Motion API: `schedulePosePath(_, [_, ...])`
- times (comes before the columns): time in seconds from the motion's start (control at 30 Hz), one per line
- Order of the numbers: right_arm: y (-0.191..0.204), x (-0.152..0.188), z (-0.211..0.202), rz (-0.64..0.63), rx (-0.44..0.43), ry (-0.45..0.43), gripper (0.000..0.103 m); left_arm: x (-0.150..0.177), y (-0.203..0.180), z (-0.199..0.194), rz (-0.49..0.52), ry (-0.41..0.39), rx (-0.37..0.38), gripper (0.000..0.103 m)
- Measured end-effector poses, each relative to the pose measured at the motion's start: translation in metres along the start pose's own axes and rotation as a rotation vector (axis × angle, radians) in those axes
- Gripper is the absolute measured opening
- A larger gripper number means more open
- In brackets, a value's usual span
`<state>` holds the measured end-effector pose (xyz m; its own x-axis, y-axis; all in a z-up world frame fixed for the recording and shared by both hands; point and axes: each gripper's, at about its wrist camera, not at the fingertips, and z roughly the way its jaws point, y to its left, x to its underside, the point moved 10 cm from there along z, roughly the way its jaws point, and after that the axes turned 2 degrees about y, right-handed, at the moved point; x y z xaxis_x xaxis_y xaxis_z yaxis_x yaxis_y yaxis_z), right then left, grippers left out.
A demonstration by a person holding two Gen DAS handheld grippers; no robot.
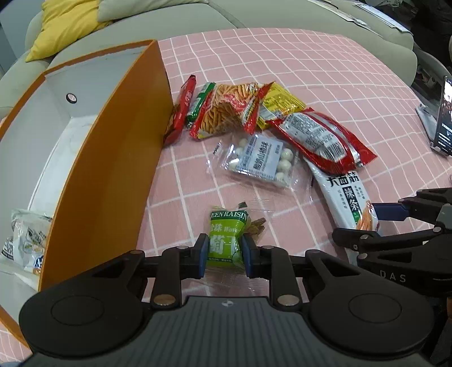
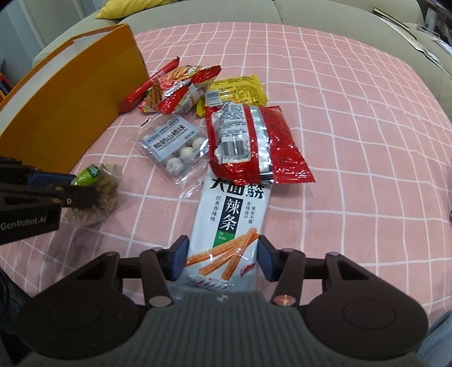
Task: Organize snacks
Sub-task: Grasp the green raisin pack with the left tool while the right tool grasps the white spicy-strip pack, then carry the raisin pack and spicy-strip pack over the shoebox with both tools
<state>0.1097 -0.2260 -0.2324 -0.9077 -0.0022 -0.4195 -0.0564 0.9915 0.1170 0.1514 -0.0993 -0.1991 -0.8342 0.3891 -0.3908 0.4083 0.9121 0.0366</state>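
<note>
My left gripper [image 1: 223, 254] is shut on a green raisin packet [image 1: 227, 237], just above the pink checked cloth; the packet also shows in the right wrist view [image 2: 96, 183]. My right gripper [image 2: 223, 255] is open, its fingers either side of the near end of a long white latiao packet [image 2: 230, 223], which lies flat. Beyond lie a red packet [image 2: 254, 144], a clear bag of white balls [image 2: 175, 146], a yellow packet [image 2: 237, 90], an orange snack-stick bag [image 2: 178, 87] and a red stick packet [image 2: 149, 84].
An orange box [image 1: 113, 169] with a white inside stands at the left and holds a white packet [image 1: 28, 240]. A grey sofa with a yellow cushion [image 1: 67, 22] is behind. A phone on a stand [image 1: 440, 113] is at the far right.
</note>
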Motion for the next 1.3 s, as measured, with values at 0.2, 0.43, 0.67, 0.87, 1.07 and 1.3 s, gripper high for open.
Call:
schedulePosePath(0.2, [0.02,0.012,-0.015,-0.032,-0.059,0.008,0.049,0.008,0.003,-0.011,-0.054,-0.005,0.034,0.027])
schedulePosePath(0.43, [0.036,0.01,-0.027,-0.065,-0.095,-0.019,0.048,0.008,0.007,-0.034,-0.084,-0.049,0.028,0.027])
schedulePosePath(0.67, [0.05,0.0,-0.052,-0.088,-0.116,-0.091,0.048,0.003,0.011,-0.063,-0.116,-0.112,0.032,0.027])
schedulePosePath(0.87, [0.064,-0.018,-0.079,-0.112,-0.149,-0.165,0.048,0.0,0.019,-0.094,-0.149,-0.18,0.031,0.027])
schedulePosePath(1.07, [0.082,-0.043,-0.1,-0.144,-0.179,-0.229,0.048,-0.01,0.039,-0.123,-0.171,-0.245,-0.003,0.027])
schedulePosePath(1.3, [0.115,-0.081,-0.125,-0.227,-0.219,-0.294,0.047,-0.028,0.068,-0.151,-0.182,-0.309,-0.054,0.027])
